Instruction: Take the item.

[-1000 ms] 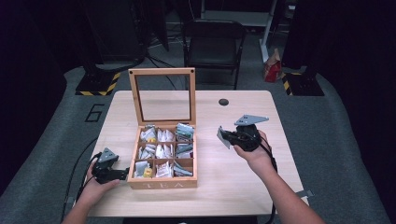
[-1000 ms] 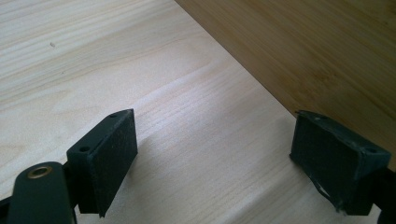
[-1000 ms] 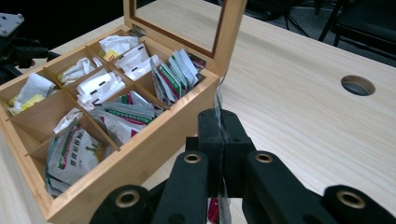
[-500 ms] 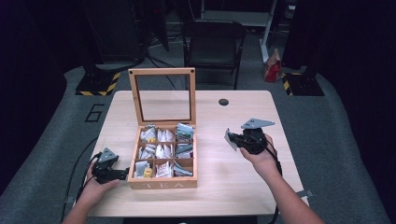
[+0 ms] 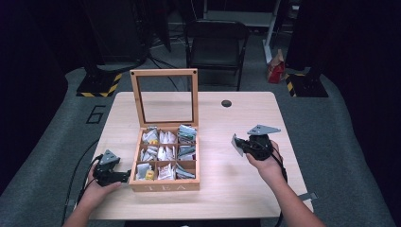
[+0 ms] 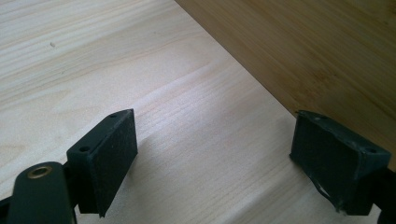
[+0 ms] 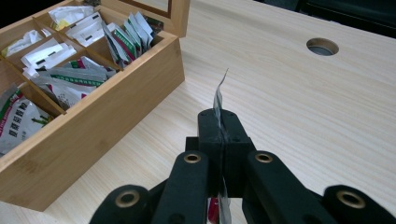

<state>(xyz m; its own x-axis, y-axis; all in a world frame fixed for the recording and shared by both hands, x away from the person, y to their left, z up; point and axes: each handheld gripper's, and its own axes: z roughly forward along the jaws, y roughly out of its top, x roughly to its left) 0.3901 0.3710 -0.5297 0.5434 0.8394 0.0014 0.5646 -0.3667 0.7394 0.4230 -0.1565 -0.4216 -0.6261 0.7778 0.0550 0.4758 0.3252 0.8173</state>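
Observation:
A wooden tea box [image 5: 164, 187] marked TEA stands open on the table, its glass lid [image 5: 164, 97] upright; its compartments hold several tea packets [image 5: 161, 153]. My right gripper [image 5: 241, 143] hovers right of the box, shut on a thin silver tea packet [image 5: 237, 144]. In the right gripper view the packet [image 7: 219, 95] sticks up edge-on between the closed jaws [image 7: 219, 133], with the box [image 7: 102, 112] to its left. My left gripper [image 5: 124, 177] rests on the table against the box's left front corner. Its pads [image 6: 112, 149] stand wide apart and open, with the box wall [image 6: 308, 51] just beyond.
A round cable hole [image 5: 226, 103] sits in the table [image 5: 236, 189] near its far edge. A black chair [image 5: 215, 42] stands behind the table. Bare tabletop stretches right of the box.
My right gripper has carried the packet a little right and down, away from the box. The left gripper has stayed put.

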